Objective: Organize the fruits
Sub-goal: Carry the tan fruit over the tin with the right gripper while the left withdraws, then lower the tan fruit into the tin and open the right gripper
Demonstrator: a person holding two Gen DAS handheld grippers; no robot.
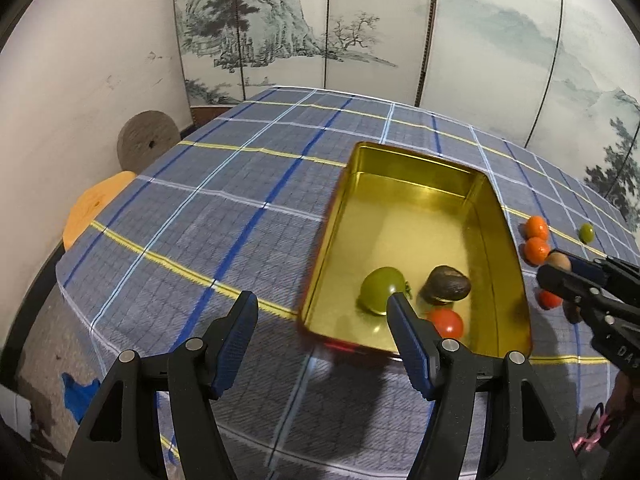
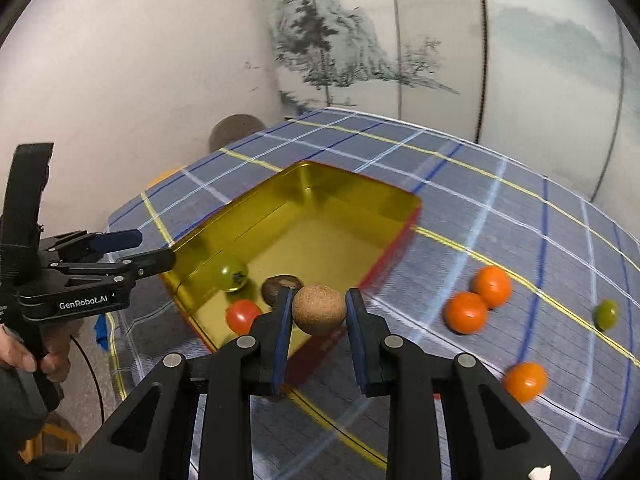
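A gold tin [image 1: 412, 168] [image 2: 352, 196] sits on the checked tablecloth. In it lie a green fruit [image 1: 382, 288] [image 2: 232, 276], a dark brown fruit [image 1: 446, 284] [image 2: 280, 282] and a red tomato [image 1: 448, 320] [image 2: 242, 314]. My right gripper [image 2: 318, 312] is shut on a round tan fruit [image 2: 319, 309] [image 1: 559, 261], held above the tin's near right corner. My left gripper [image 1: 322, 312] is open and empty at the tin's near left corner. Three orange fruits [image 2: 490, 286] [image 2: 466, 312] [image 2: 525, 382] and a small green fruit [image 2: 606, 314] [image 1: 586, 233] lie on the cloth right of the tin.
The table's left edge [image 1: 80, 272] drops to the floor. An orange stool [image 1: 92, 208] and a round stone disc [image 1: 148, 146] stand beside it by the wall. A painted folding screen [image 1: 360, 28] stands behind the table.
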